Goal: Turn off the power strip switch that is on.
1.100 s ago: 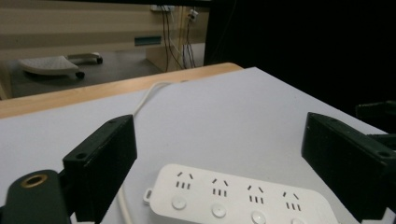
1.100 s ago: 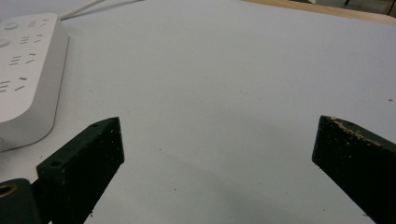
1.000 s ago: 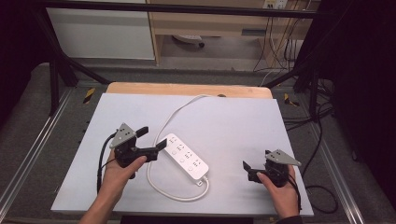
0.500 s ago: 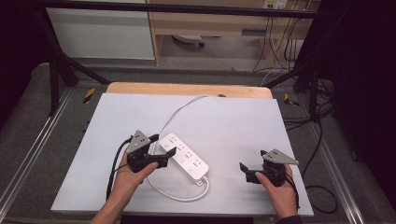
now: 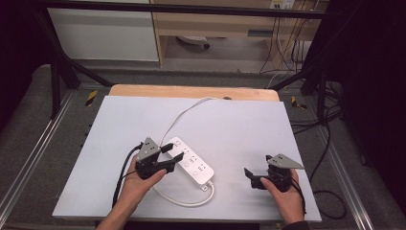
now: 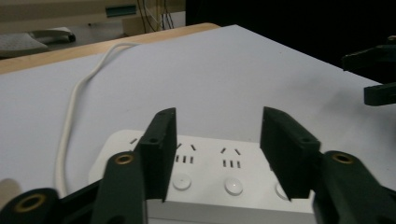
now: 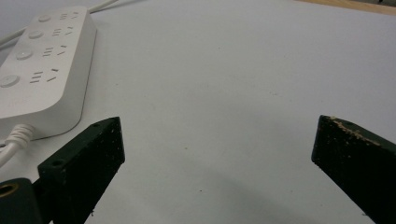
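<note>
Here the left gripper [image 5: 171,155] sits over the near end of the white power strip [image 5: 190,166], its two black jaws spread apart with the strip's top face showing between and beneath them; whether they touch the plastic cannot be told. In the left gripper view [image 6: 215,154] the strip [image 6: 219,179] lies crosswise just past the jaw tips, a smooth glossy white slab with rounded corners, rows of dark socket slots and round push buttons. Its white cord [image 6: 70,121] runs away beyond the left jaw toward the far wooden edge [image 5: 191,91] of the table.

The right gripper [image 5: 250,175] rests well to the right of the strip, jaws wide apart and holding nothing, over bare table. In the right gripper view [image 7: 219,149] the jaws are matte black blocks, speckled with pale dust, one chipped at its top edge. The strip [image 7: 42,65] lies ahead and left of the left jaw, its ribbed cord collar [image 7: 18,135] at the nearer end.

The table top [image 5: 239,129] is a flat, pale grey matte sheet. A loop of cord [image 5: 184,201] curves on it between the two hands.
</note>
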